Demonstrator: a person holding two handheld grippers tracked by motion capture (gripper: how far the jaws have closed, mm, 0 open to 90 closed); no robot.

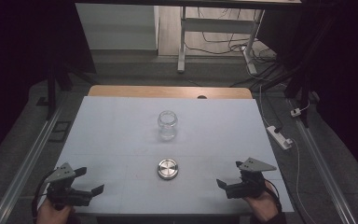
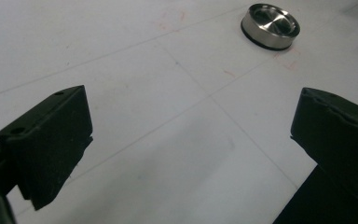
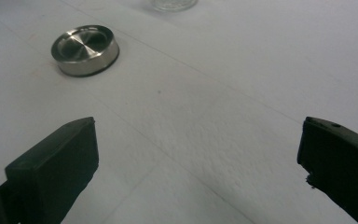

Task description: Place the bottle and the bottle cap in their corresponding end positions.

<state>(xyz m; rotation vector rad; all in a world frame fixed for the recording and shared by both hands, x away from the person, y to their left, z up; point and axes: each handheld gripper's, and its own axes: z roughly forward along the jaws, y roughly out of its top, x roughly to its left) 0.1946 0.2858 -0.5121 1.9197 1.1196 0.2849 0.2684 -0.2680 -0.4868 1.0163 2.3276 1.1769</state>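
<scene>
A clear glass jar (image 1: 167, 125) stands upright and lidless near the middle of the white table (image 1: 121, 121). In front of it lies a round metal lid (image 1: 168, 169), which also appears as the metal lid (image 2: 270, 26) in the left gripper view and the metal lid (image 3: 85, 49) in the right gripper view. My left gripper (image 1: 89, 180) is at the front left corner, open and holding nothing. My right gripper (image 1: 230, 174) is at the front right, open as well, jaws pointing left toward the lid. The jar's base (image 3: 172, 4) shows at the top edge of the right gripper view.
A wooden strip (image 1: 168, 91) borders the table's far edge. A white power strip (image 1: 279, 136) and cables lie on the floor to the right. A desk frame (image 1: 214, 32) stands beyond the table. Dark stands flank both sides.
</scene>
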